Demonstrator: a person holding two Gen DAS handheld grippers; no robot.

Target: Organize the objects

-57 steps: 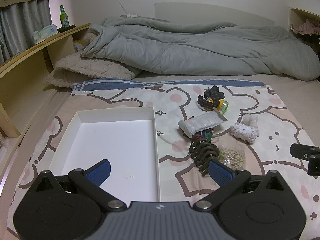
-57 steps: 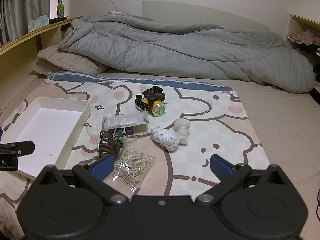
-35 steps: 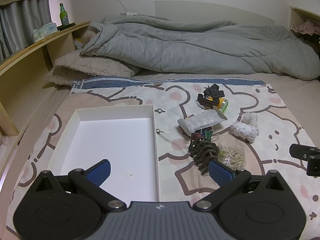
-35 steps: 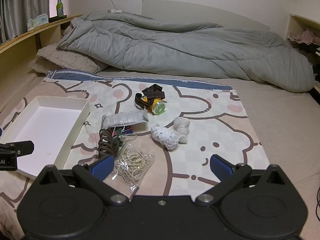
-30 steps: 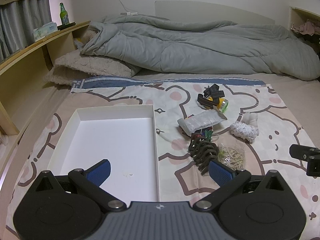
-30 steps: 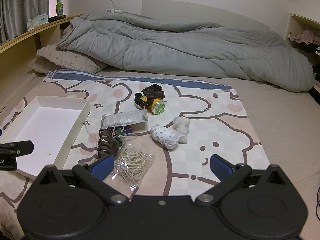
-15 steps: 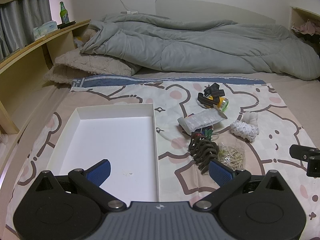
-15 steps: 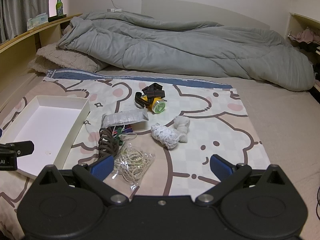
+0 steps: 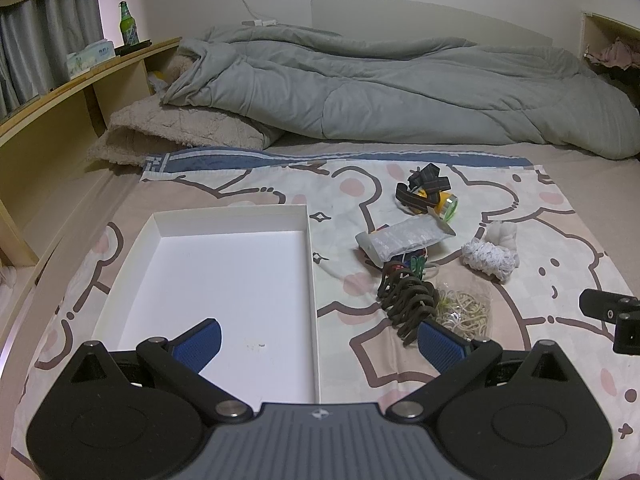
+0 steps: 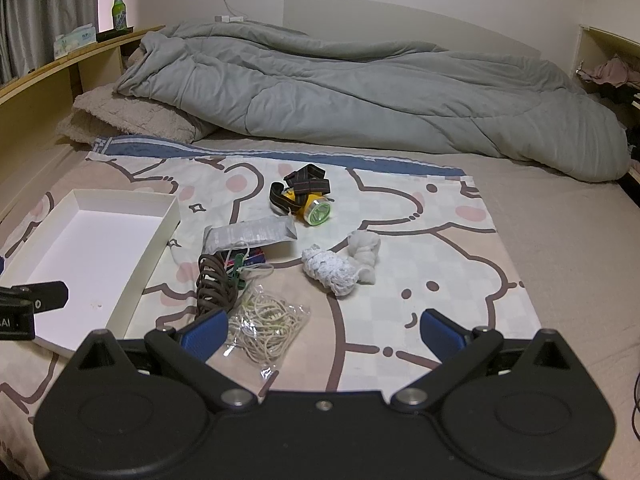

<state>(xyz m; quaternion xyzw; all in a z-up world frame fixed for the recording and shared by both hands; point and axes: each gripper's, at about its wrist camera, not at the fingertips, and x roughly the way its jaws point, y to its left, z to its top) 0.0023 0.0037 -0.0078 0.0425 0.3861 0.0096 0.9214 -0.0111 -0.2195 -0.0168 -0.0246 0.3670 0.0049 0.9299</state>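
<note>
Bedroom walls close around one wide bed (image 9: pixel 580 168), and on it we count one rumpled grey duvet (image 9: pixel 400 88) along the far edge, one beige pillow (image 9: pixel 176 128) at the far left corner, and one bear-print sheet (image 10: pixel 440 248) spread over the near half. A wooden shelf (image 9: pixel 80 80) runs along the left side and carries one green bottle (image 9: pixel 127 24) and one tissue pack (image 9: pixel 89 56).

On the sheet's left part we see one white tray (image 9: pixel 308 280), shallow, with nothing in it but a few specks. Right of it lie six loose items in a cluster: one silvery packet (image 10: pixel 248 234), one coil of brown cord (image 10: pixel 214 284), one clear bag of rubber bands (image 10: pixel 268 324), one bundle of white rope (image 10: pixel 340 266), one yellow headlamp (image 10: pixel 306 198) with a dark strap, and one green clip (image 10: pixel 239 270).

Our left gripper (image 9: pixel 318 340) hangs over the tray's near edge, blue pads spread wide and holding nothing. Our right gripper (image 10: pixel 322 330) hangs over the sheet's near edge, equally spread and bare.

Something red and blue under the packet is mostly hidden; we cannot name it.
</note>
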